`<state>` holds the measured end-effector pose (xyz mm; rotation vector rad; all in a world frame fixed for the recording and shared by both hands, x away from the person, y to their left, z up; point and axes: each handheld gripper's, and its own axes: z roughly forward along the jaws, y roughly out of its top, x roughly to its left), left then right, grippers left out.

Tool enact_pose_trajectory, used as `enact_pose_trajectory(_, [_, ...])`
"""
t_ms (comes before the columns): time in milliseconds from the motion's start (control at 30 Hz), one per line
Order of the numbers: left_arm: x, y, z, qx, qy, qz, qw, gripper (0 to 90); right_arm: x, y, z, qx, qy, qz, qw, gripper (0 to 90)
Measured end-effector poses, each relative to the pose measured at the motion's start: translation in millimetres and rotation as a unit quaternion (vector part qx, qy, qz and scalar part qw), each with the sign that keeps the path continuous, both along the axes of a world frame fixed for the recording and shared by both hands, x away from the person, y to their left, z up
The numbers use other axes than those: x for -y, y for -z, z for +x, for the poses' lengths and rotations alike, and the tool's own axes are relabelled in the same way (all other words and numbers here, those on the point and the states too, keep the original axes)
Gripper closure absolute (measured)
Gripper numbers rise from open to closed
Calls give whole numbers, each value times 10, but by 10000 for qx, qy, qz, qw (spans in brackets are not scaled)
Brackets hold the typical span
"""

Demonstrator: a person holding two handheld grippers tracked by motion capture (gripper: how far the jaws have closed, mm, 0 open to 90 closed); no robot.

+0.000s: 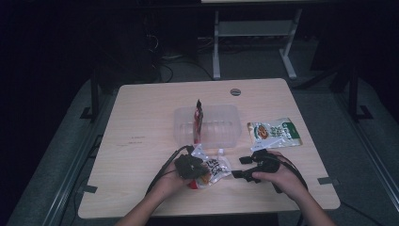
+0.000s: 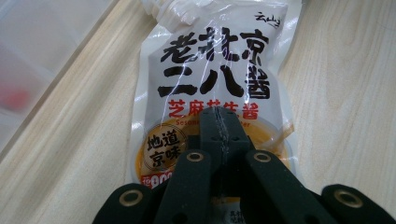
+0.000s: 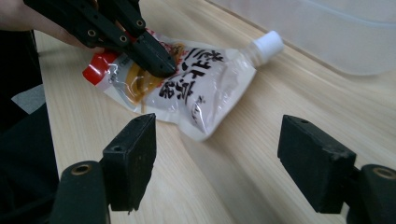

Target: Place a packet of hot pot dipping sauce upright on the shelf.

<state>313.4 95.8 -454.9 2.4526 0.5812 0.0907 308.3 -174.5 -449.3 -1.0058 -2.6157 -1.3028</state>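
On wood-grain table [image 1: 141,141]: glossy spouted sauce pouch [image 2: 210,84], left tongs [image 2: 219,133] pressed together.

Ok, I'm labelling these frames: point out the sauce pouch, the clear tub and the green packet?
sauce pouch [image 3: 205,88], right gripper view, on its printed white front.
clear tub [image 1: 230,123], high view, on its right wall.
green packet [image 1: 275,132], high view, on the middle of its front.

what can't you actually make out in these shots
- Sauce pouch: bottom edge hidden under the left gripper in the left gripper view.
- Green-topped packet: print too small in the high view.
- Red packet in the clear bin: label too small, dim.
- Right gripper: body cut off by the bottom edge.
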Motion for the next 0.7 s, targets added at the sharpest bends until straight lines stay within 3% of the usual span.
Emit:
enact_pose_trajectory(367, [-2,-2,-7,73,36,47,10000,899,-342,89,197,-352,-105,-24,9993,301])
enact_pose_trajectory(700, [-4,5,-8,29,-10,-28,10000,899,-403,177,199,-586,-120,-169,9981,372])
